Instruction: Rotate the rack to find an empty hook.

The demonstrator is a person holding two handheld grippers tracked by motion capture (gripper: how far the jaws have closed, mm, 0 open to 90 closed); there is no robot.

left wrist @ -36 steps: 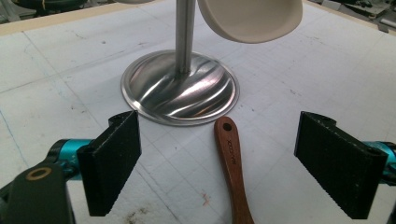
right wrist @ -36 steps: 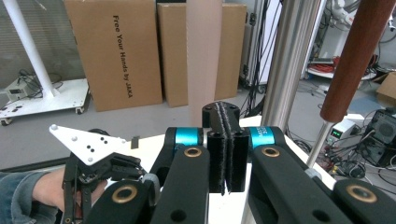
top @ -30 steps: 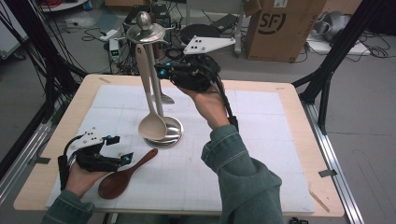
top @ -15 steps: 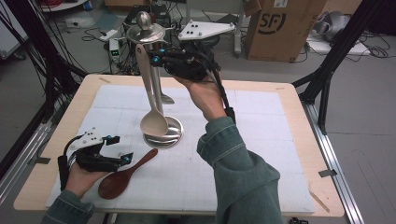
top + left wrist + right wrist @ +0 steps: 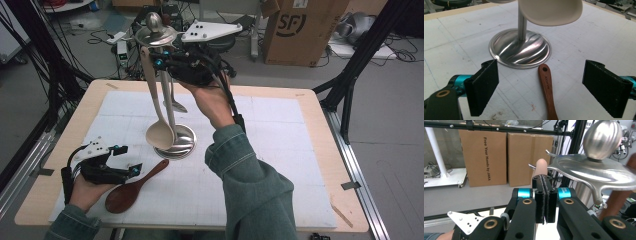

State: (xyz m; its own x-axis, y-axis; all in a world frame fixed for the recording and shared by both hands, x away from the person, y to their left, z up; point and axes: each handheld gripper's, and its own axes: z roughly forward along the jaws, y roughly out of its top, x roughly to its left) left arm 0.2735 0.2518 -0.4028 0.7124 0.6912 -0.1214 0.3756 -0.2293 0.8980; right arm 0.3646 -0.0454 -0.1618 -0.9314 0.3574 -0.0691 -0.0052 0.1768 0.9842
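Note:
A cream spoon (image 5: 159,133) hangs bowl-down beside the steel utensil stand (image 5: 170,107). My right gripper (image 5: 161,62) is shut on the top of its handle, level with the stand's hooked top plate (image 5: 152,36). In the right gripper view the closed jaws pinch the cream handle tip (image 5: 541,167) just left of the hook plate (image 5: 596,173) and its knob (image 5: 602,138). My left gripper (image 5: 127,160) rests open on the table. A brown wooden spoon (image 5: 131,189) lies there, its handle (image 5: 547,90) between the pads (image 5: 485,85), untouched.
The stand's round base (image 5: 520,51) sits on the white mat (image 5: 280,150). A metal utensil (image 5: 173,102) hangs on the stand's far side. Cardboard boxes (image 5: 295,30) and cables lie on the floor beyond the table's far edge.
My right gripper has lifted the cream spoon higher and moved it left, from beside the pole up to the level of the stand's top hooks. The left gripper and brown spoon have stayed put.

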